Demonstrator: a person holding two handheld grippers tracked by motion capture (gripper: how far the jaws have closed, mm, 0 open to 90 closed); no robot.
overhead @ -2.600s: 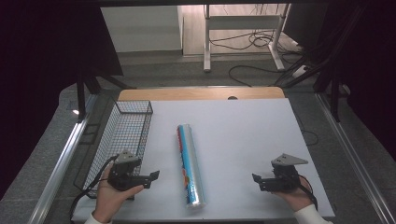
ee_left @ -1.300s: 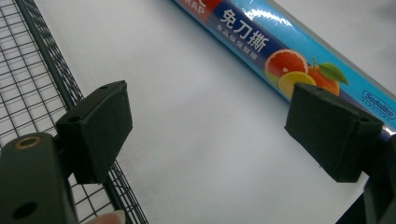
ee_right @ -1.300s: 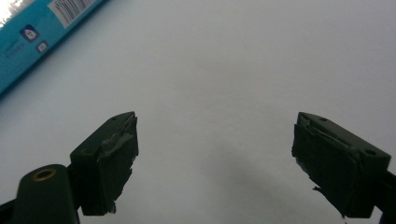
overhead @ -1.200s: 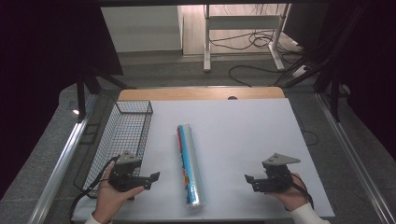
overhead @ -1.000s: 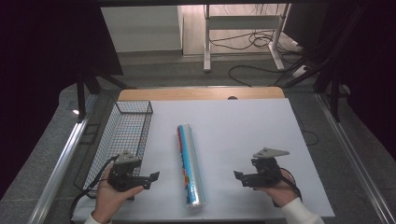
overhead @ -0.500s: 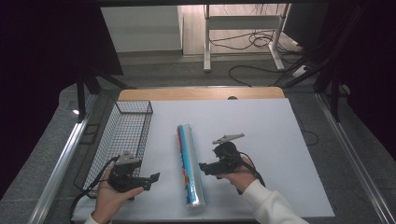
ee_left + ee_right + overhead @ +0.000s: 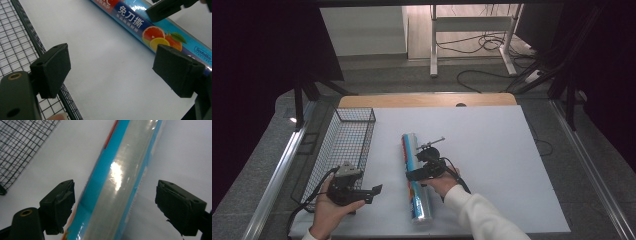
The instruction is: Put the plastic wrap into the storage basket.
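Long roll of cling wrap [image 7: 415, 180] lying flat on the white tabletop [image 7: 492, 150], running front to back, just right of the black wire basket [image 7: 343, 145] at the left edge. Blue wrapper with a red stripe, citrus fruit printed on it, glossy clear film catching the light along one side. Not touching the basket, bare white strip between them.

Right tongs [image 7: 416, 175] parked right over the middle of the roll, held from the right side by the right hand [image 7: 443, 184] in a white sleeve [image 7: 477, 215]. Spread wide in the right gripper view [image 7: 115, 207], one pad [image 7: 60, 200] on each side of the roll with visible gaps either side, so straddling it and not pinching. Can't tell if hovering above or resting on the wrapper.

Left tongs [image 7: 368, 194] down near the front left corner, gripped by the left hand [image 7: 332, 207], pointing right toward the roll. Also spread wide open in the left gripper view [image 7: 110, 72], nothing between the pads, just bare tabletop there. Basket mesh right beside the left pad, roll crossing the top right of that view with a black jaw of the other tongs against it.

Wooden strip [image 7: 427, 100] along the far tabletop edge, cables on the floor [image 7: 492, 60] beyond.
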